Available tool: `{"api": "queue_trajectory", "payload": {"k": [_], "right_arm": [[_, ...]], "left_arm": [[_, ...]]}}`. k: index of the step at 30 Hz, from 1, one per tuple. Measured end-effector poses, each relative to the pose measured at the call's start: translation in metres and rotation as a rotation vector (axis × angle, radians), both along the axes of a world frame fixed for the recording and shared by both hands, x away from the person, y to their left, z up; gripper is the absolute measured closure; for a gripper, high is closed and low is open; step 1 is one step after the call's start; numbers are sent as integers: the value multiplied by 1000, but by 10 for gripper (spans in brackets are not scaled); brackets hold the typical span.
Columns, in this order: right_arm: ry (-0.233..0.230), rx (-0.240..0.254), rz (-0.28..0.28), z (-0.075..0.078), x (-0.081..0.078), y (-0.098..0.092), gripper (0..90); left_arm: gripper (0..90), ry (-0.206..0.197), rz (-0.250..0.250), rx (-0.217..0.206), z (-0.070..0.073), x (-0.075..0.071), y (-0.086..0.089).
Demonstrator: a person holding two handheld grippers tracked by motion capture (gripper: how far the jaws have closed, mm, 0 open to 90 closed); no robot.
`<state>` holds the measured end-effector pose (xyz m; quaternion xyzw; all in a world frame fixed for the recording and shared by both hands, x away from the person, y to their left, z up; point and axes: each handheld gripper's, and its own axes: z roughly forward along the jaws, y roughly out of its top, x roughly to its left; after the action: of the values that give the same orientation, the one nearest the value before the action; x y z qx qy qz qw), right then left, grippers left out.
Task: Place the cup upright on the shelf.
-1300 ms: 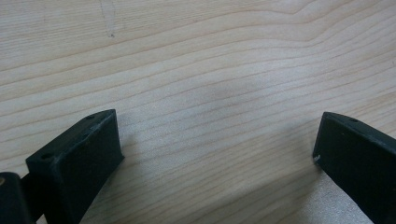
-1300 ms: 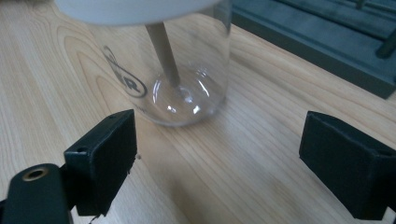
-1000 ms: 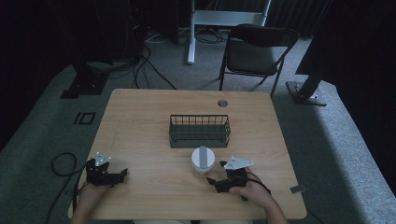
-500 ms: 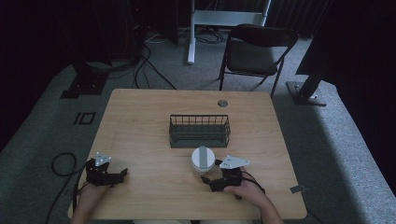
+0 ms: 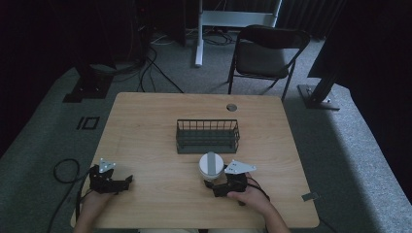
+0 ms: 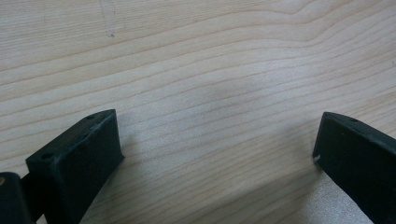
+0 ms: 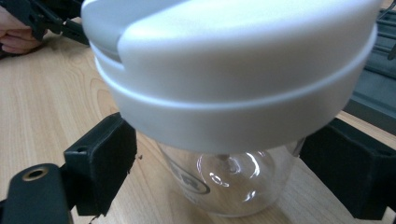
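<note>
Both jaws of your right gripper [image 7: 219, 186] stand wide around the clear jar [image 7: 229, 186] near the basket [image 5: 208, 137], not yet touching, ready to grasp below its white lid [image 7: 233, 70], while your left gripper [image 6: 219, 154] rests wide open on the table [image 6: 196, 70].

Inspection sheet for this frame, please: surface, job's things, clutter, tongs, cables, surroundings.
Surface: wooden table, bare grain.
Job's things: clear jar with white lid, upright, in front of the wire basket.
Clutter: nothing seen.
Tongs: right tongs open, jaws either side of the jar; left tongs open over bare wood.
Cables: one loops on the floor at left.
Surroundings: folding chair, grey carpet.
</note>
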<state>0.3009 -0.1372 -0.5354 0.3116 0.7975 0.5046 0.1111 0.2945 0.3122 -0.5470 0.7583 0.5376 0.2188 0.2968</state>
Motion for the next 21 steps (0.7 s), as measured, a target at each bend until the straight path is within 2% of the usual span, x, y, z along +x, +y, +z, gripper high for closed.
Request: {"api": "queue_trajectory", "payload": {"k": [15, 21], "right_arm": [[-25, 25, -54, -4, 1, 9, 110], [-43, 11, -64, -5, 1, 13, 111]], "left_arm": [[12, -1, 1, -1, 0, 0, 0], [12, -1, 1, -1, 0, 0, 0]]}}
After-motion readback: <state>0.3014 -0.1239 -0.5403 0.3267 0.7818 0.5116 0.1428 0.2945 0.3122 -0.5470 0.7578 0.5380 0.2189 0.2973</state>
